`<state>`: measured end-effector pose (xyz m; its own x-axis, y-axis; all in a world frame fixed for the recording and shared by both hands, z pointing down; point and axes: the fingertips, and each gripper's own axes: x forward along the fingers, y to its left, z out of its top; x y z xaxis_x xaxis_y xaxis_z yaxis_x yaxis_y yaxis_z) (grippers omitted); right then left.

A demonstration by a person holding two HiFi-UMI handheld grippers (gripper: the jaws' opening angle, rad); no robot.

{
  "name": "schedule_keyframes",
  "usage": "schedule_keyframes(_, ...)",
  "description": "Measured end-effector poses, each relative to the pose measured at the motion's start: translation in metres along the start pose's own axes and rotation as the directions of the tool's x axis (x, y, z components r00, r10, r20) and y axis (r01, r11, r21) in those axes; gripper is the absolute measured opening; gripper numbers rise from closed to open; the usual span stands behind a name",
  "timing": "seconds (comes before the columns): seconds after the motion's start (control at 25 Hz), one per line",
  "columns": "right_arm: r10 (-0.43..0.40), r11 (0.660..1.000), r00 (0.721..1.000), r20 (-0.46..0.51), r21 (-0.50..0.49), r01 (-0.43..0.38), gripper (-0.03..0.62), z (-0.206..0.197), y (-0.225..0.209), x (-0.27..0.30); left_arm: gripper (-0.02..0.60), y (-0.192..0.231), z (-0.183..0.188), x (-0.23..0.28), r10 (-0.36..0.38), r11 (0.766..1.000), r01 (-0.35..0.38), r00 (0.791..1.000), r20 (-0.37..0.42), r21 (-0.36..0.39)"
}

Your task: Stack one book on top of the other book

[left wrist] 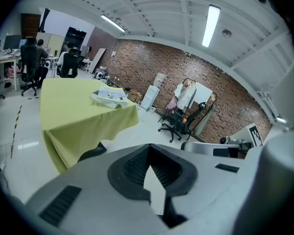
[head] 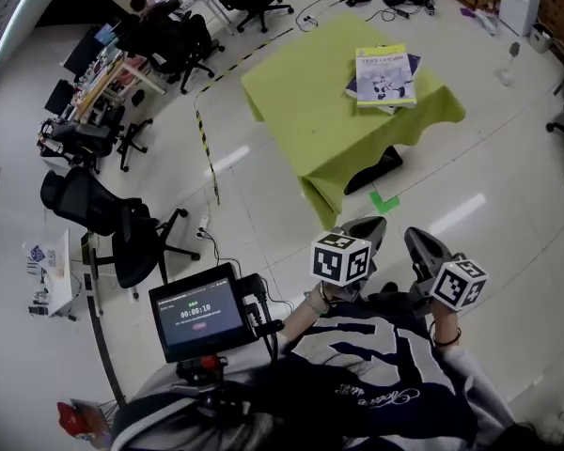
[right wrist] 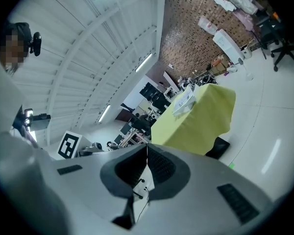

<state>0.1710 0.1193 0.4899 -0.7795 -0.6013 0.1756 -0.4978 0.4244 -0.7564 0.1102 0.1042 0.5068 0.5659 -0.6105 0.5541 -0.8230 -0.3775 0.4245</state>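
Two books lie stacked on the table with the yellow-green cloth (head: 301, 92): a light-covered book (head: 384, 75) rests on a dark blue book (head: 352, 86) whose edges peek out beneath. The stack also shows small in the left gripper view as the books (left wrist: 110, 95) and in the right gripper view as the books (right wrist: 184, 102). Both grippers are held close to the person's chest, well short of the table. The left gripper (head: 371, 227) is shut and empty, its jaw tips meeting. The right gripper (head: 417, 241) is likewise shut with nothing between its jaws.
A black table foot (head: 376, 169) and a green floor marker (head: 385, 200) lie under the table's near side. A screen (head: 199, 312) is mounted at the person's left. Black office chairs (head: 122, 228) and desks stand at the left; yellow-black tape (head: 207, 148) runs across the floor.
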Motion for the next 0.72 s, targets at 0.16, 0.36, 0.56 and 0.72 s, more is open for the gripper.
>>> schedule_keyframes(0.16,-0.008,1.0,1.0,0.012,-0.012,0.008,-0.002,-0.003,0.009,0.006,0.005,0.004,-0.003,-0.015,-0.015,1.0,0.015,1.0,0.008,0.016)
schedule_keyframes(0.36,-0.004,0.999,1.0,0.012,-0.035,0.005,-0.002,-0.011,0.03,0.029,0.005,0.02,0.011,-0.045,-0.06,0.998,0.058,0.995,0.086,0.025)
schedule_keyframes(0.56,0.011,0.998,1.0,-0.019,-0.069,-0.012,-0.002,-0.026,0.057,0.056,0.005,0.048,0.017,-0.067,-0.053,0.999,0.054,0.99,0.131,-0.005)
schedule_keyframes(0.72,0.012,0.997,0.999,-0.039,-0.078,-0.015,-0.003,-0.033,0.071,0.071,0.005,0.068,0.018,-0.078,-0.038,0.999,0.043,0.989,0.146,-0.031)
